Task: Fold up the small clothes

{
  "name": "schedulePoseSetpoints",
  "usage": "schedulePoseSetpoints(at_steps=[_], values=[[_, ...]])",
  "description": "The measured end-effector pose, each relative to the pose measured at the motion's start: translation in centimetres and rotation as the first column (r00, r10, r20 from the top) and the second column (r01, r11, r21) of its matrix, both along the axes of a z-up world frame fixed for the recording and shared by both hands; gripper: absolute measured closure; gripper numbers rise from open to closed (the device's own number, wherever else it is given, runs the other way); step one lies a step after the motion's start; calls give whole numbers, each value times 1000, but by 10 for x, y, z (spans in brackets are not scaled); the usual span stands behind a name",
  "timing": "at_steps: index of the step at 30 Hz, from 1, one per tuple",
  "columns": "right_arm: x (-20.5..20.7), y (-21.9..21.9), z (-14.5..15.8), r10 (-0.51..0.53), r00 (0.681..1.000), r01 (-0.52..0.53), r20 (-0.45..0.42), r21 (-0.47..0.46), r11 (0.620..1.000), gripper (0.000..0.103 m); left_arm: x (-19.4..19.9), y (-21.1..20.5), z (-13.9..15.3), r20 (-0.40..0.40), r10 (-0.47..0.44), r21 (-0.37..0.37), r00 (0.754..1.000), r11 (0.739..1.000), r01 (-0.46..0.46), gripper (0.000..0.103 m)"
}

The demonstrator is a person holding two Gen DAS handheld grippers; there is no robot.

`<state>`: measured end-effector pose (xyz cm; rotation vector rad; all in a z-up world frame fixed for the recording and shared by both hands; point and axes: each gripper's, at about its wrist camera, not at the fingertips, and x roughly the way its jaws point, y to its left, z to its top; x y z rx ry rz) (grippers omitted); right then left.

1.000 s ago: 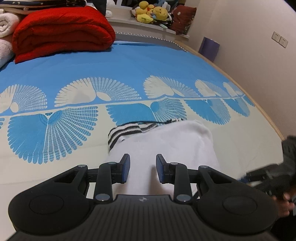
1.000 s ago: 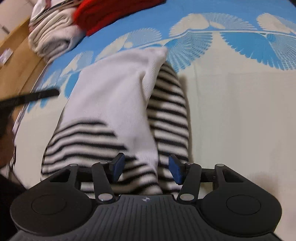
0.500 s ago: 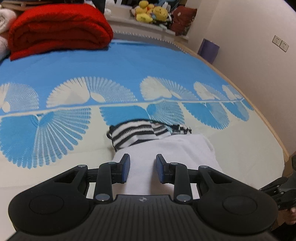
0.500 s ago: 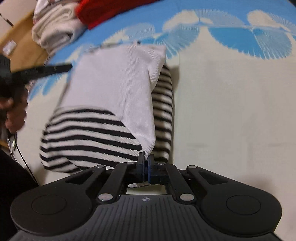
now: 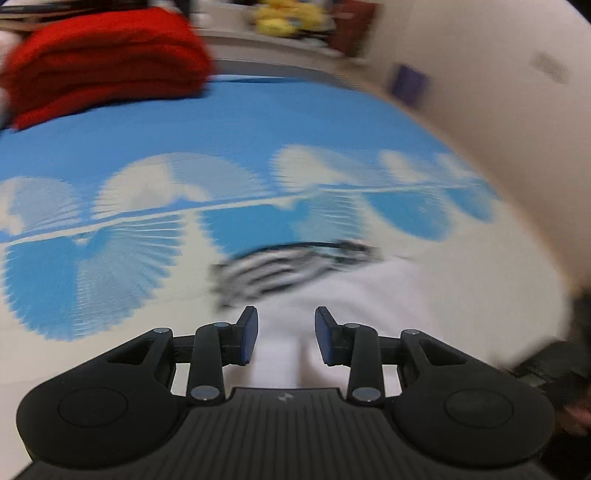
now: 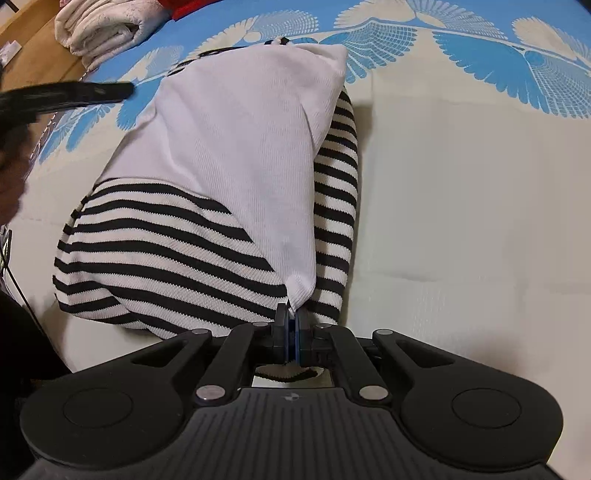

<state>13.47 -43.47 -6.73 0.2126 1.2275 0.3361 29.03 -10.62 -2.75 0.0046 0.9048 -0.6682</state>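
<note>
right tool (image 6: 291,334) pinching top's (image 6: 236,155) near white corner | left tool (image 5: 284,336) spread, just widening, over top's white part, gripping nothing | bed (image 6: 461,221) beneath top | no legible writing

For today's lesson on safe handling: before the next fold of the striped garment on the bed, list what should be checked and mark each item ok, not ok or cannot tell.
1. Right gripper shut on the white corner of the striped garment: ok.
2. Left gripper gripping fabric: not ok; its jaws have just been opening, garment below them, pads not pressing.
3. Bedsheet bare beside the garment for folding: ok.
4. Red blanket and white towels apart from the garment: ok.
5. Left wrist view sharp enough to judge: not ok, blurred.
</note>
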Motion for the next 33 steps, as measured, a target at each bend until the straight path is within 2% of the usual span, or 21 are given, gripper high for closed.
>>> schedulePoseSetpoints(at_steps=[1, 3, 4, 5, 6, 7, 8, 11, 12, 14, 15, 16, 17, 18, 19, 20, 21, 24, 27, 29, 33], values=[[0, 0, 1, -2, 1000, 2, 1, -1, 1000, 101, -6, -2, 1, -13, -67, -12, 998, 998, 67, 65], [0, 1, 3, -10, 1000, 10, -1, -4, 1000, 101, -23, -15, -8, -67, -236, 2, 970, 972, 236, 65], [2, 2, 2, -14, 1000, 14, -4, -7, 1000, 101, -36, -26, -21, -93, -321, 60, 942, 943, 327, 65], [4, 3, 2, -16, 1000, 16, -8, -11, 1000, 101, -49, -36, -35, -76, -371, 152, 925, 913, 379, 64], [8, 4, -1, -17, 1000, 16, -12, -18, 1000, 101, -67, -48, -50, -20, -434, 276, 900, 863, 423, 64], [9, 6, -1, -15, 1000, 15, -16, -25, 1000, 101, -83, -52, -59, 22, -475, 347, 880, 829, 439, 64], [10, 8, -1, -12, 1000, 11, -21, -26, 1000, 101, -90, -55, -61, 59, -495, 370, 867, 817, 441, 64], [13, 11, -3, -15, 999, 13, -33, -52, 999, 101, -79, -50, -46, 35, -436, 314, 899, 859, 405, 64], [14, 12, -3, -19, 999, 17, -36, -52, 999, 101, -78, -46, -36, 59, -419, 298, 906, 874, 384, 64], [14, 13, -1, -15, 999, 13, -39, -59, 998, 101, -77, -39, -20, 108, -420, 247, 901, 890, 384, 64], [14, 13, -1, -12, 999, 9, -40, -63, 998, 100, -76, -35, -15, 100, -426, 198, 899, 894, 402, 64], [14, 13, -1, -9, 999, 6, -43, -64, 998, 100, -70, -33, -17, 63, -434, 169, 899, 892, 419, 64], [14, 12, 0, -5, 999, 2, -49, -63, 998, 100, -71, -35, -25, 13, -446, 176, 895, 882, 437, 64], [15, 11, 1, -3, 998, -1, -56, -62, 998, 99, -75, -39, -36, -39, -468, 214, 883, 859, 465, 64], [16, 6, 4, -8, 998, 5, -58, -59, 998, 99, -84, -43, -47, -35, -503, 279, 864, 825, 492, 64], [18, 0, 10, -20, 999, 17, -51, -45, 999, 99, -94, -46, -51, 5, -533, 330, 846, 799, 502, 64], [20, -8, 20, -45, 999, 44, -24, -18, 999, 99, -97, -48, -48, 29, -542, 343, 840, 795, 501, 64], [27, -37, 62, -164, 978, 149, 128, 117, 982, 93, -88, -45, -35, 18, -480, 259, 877, 849, 460, 64], [37, -41, 85, -246, 936, 193, 251, 220, 956, 93, -77, -37, -22, 55, -434, 227, 899, 882, 412, 63], [52, -22, 88, -250, 924, 189, 290, 222, 957, 91, -69, -32, -17, 54, -390, 201, 919, 906, 372, 62], [89, 34, 77, -154, 924, 114, 351, 131, 985, 90, -49, -23, -9, 49, -278, 184, 959, 947, 265, 62]])
